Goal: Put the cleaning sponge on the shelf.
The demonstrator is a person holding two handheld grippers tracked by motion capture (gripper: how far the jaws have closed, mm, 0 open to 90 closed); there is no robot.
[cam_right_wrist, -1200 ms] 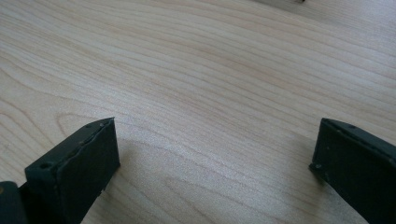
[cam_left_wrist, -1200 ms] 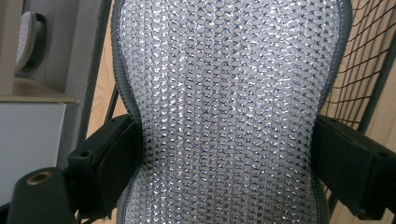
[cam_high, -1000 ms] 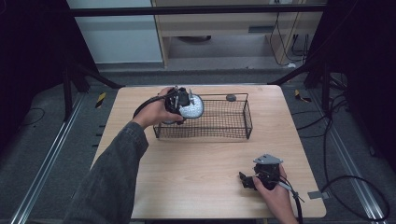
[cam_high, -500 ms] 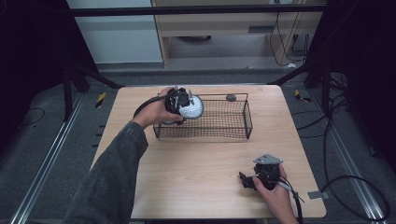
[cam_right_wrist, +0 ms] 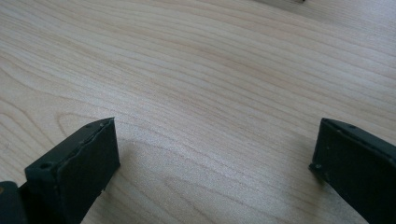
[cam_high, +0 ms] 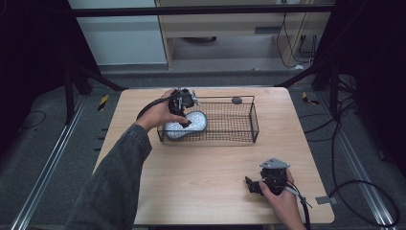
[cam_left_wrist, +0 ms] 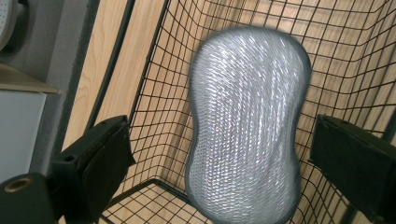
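Left claw [cam_high: 184,101] spread above wire basket [cam_high: 242,129], silvery blurred pad [cam_left_wrist: 247,126] between jaws, untouched, right claw [cam_high: 256,186] spread, low over bare surface [cam_right_wrist: 210,79]

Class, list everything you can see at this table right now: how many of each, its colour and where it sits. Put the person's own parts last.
Table: one, light wood, centre.
Wire basket: one, black, far half of the table.
Peanut-shaped pad: one, silvery grey, at the basket's left end, between the left tool's open jaws without touching them.
Small round object: one, dark grey, beyond the basket's far rim.
Left tool: one, black, over the basket's left end.
Right tool: one, black, open, low on the table's near right.
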